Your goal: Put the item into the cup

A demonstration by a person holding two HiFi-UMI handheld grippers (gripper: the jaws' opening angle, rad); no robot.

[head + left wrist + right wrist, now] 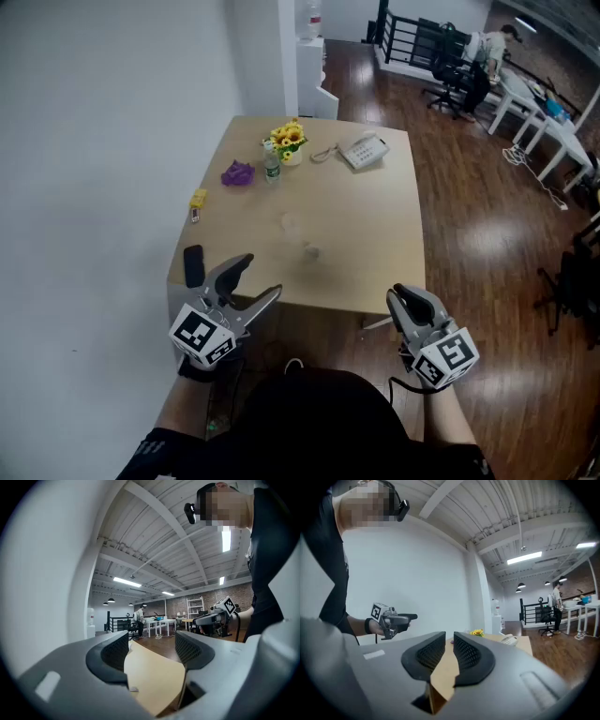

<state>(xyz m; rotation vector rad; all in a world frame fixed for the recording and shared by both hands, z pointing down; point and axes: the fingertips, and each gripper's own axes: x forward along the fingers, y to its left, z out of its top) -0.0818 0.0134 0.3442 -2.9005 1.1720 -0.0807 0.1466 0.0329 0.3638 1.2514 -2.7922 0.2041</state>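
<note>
On the beige table a faint clear cup stands near the middle, with a small pale spot just in front of it. A purple crumpled item lies at the back left. My left gripper hovers at the table's near left corner with its jaws wide open and empty; in its own view only tabletop shows between them. My right gripper hangs off the near right corner. In its own view its jaws stand almost together, holding nothing.
A small bottle, a pot of yellow flowers and a white telephone stand at the table's far end. A yellow object and a black object lie along the left edge, by the white wall. Desks, chairs and a person stand far off.
</note>
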